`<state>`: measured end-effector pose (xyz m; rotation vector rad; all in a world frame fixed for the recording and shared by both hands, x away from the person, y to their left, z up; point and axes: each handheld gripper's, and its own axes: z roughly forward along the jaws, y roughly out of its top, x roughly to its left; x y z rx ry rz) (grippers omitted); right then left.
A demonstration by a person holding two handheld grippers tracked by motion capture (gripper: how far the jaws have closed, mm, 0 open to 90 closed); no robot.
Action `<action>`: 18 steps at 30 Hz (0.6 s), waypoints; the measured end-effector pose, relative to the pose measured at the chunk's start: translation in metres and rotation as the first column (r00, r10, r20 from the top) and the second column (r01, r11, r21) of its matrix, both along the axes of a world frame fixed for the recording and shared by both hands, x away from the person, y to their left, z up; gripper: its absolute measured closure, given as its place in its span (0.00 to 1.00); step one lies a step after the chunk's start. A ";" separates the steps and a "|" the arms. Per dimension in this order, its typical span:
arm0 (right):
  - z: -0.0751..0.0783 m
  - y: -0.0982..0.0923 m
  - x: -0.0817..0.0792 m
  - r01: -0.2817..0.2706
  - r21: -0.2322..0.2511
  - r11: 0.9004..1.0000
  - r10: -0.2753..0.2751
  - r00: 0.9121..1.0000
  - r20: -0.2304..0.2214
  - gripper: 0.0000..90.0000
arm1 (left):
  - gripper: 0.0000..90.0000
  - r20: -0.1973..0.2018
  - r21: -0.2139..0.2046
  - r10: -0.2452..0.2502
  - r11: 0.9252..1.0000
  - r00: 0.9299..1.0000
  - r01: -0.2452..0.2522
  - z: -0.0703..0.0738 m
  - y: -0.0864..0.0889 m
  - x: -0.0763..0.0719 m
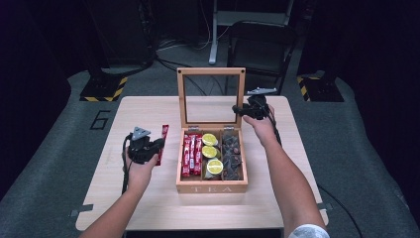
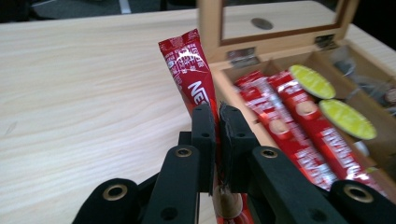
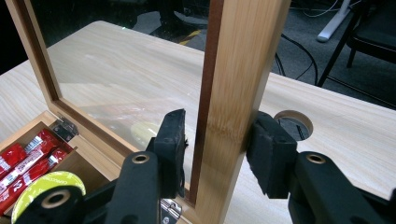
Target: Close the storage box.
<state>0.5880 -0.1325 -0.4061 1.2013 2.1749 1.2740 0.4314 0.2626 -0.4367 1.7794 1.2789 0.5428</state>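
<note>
Two hand-held grippers are at work over a pale wooden surface [image 1: 148,208]. The left hand-held gripper [image 2: 217,122] has its jaws pressed together on a red sachet [image 2: 189,70], pinching it near its lower part — the sachet stands up out of the jaws, lifted just left of the wooden tea box [image 1: 212,187]. The right hand-held gripper [image 3: 215,140] straddles the right-hand upright of the box's glass lid frame [image 3: 243,70]; one pad touches the frame's outer side, the other stands just clear of its inner edge. The lid stands open and upright. In the box lie more red sachets [image 1: 191,154], yellow-topped capsules [image 1: 210,151] and dark packets [image 1: 231,153] — three compartments side by side.
</note>
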 end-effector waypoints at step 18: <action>-0.001 0.001 0.000 0.000 0.006 1.000 0.000 1.000 -0.004 0.63 | 0.94 -0.059 0.039 0.077 0.996 0.995 -0.074 -0.036 0.033 0.005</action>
